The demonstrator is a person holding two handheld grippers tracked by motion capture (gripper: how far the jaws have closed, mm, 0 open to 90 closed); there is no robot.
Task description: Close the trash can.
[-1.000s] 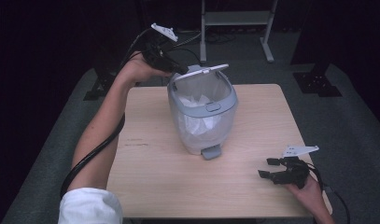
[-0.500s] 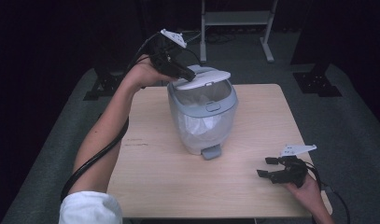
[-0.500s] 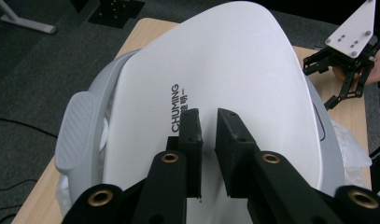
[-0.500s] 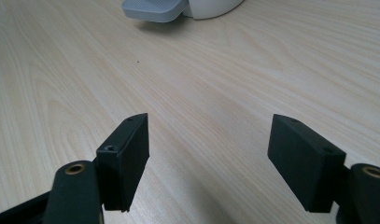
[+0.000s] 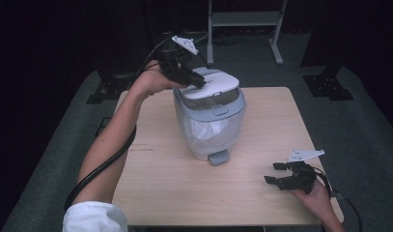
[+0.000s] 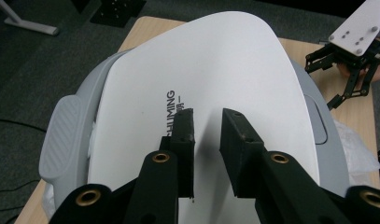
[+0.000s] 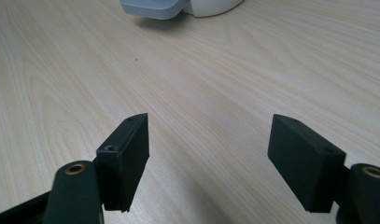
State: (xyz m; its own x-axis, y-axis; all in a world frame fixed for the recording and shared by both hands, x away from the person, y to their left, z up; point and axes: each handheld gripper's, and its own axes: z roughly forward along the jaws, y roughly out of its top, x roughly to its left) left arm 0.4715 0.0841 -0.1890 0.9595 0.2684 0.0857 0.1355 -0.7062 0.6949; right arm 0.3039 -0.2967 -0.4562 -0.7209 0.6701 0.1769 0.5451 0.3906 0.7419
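A: Left gripper [image 6: 206, 123]; how are its jaws standing?

B: They are sitting close together with a narrow gap showing between them, clamping nothing; both tips are pressing down on the white lid [image 6: 215, 70] of the bin; in the left gripper view the pads are lying just beside the printed lettering on that lid.

A: And in the high view?

B: The left gripper [image 5: 196, 83] is reaching in from the far left, its tips resting on the left part of the lid [image 5: 214, 86]; the person's left hand [image 5: 150, 79] is gripping it, and the forearm is running back toward the near left, with a black cable [image 5: 102, 166] trailing beneath it.

A: Right gripper [image 7: 208, 161]?

B: Its jaws are standing wide apart, holding nothing, hovering just above bare wood; in the high view the right gripper [image 5: 277, 173] is sitting at the near right of the table [image 5: 160, 193], well apart from the bin, held by the right hand [image 5: 315, 193].

A: Where is the bin standing?

B: The grey bin [image 5: 211, 121] is standing upright at the far middle of the table; its lid is lying nearly shut over the grey rim; a white liner [image 5: 208, 133] is showing through the translucent body; a grey foot pedal [image 5: 218, 157] is projecting from its near base, and that pedal [image 7: 152, 7] is also appearing at the far edge of the right gripper view.
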